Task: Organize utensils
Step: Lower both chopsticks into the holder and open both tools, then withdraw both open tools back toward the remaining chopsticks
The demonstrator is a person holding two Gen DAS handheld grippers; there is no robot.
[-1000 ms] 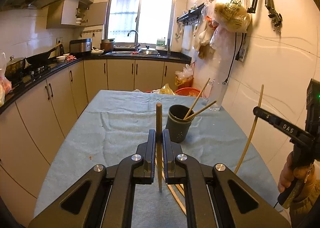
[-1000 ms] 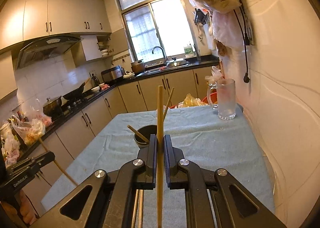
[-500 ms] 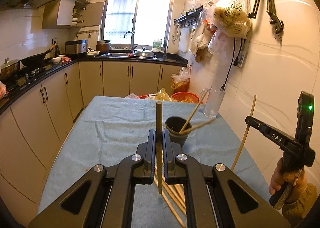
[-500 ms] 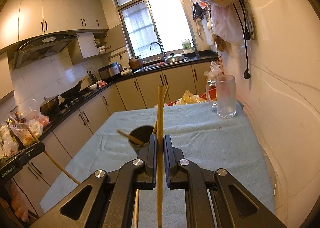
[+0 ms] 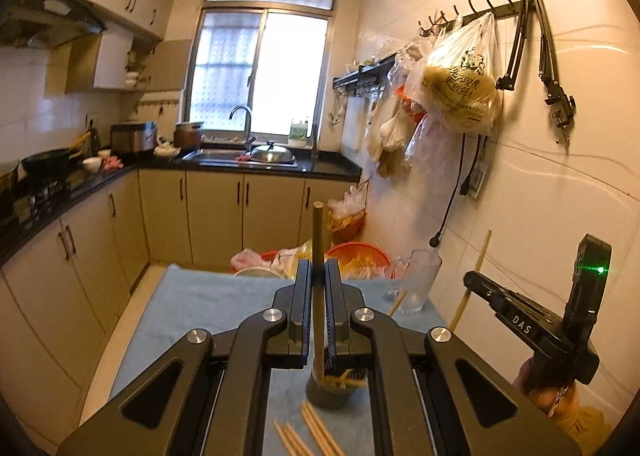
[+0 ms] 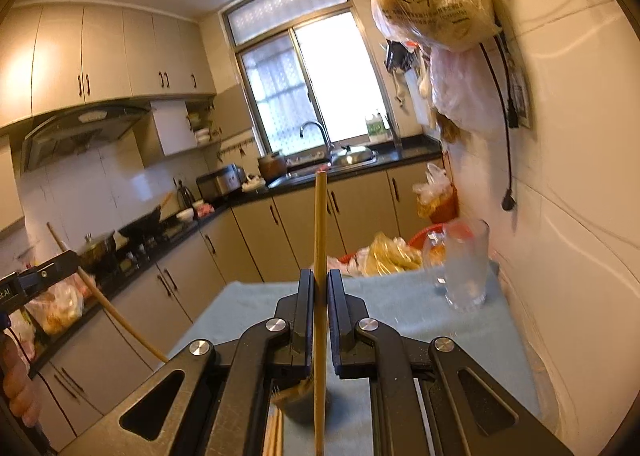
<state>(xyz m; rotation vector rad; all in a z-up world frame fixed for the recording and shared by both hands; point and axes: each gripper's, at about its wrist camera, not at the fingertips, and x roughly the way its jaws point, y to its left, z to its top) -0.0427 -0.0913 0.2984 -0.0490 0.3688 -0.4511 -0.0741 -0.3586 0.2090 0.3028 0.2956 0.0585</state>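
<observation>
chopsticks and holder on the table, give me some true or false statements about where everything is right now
1. Each gripper has its jaws shut on one chopstick. True: the left gripper holds the darker chopstick, the right gripper the pale chopstick.
2. The dark holder is empty. False: chopstick ends show inside it.
3. Loose chopsticks lie on the blue cloth in front of the holder. True.
4. The glass mug lies on its side. False: it stands upright near the wall.
5. Both held chopsticks lie flat across the jaws. False: each stands roughly upright between them.
</observation>
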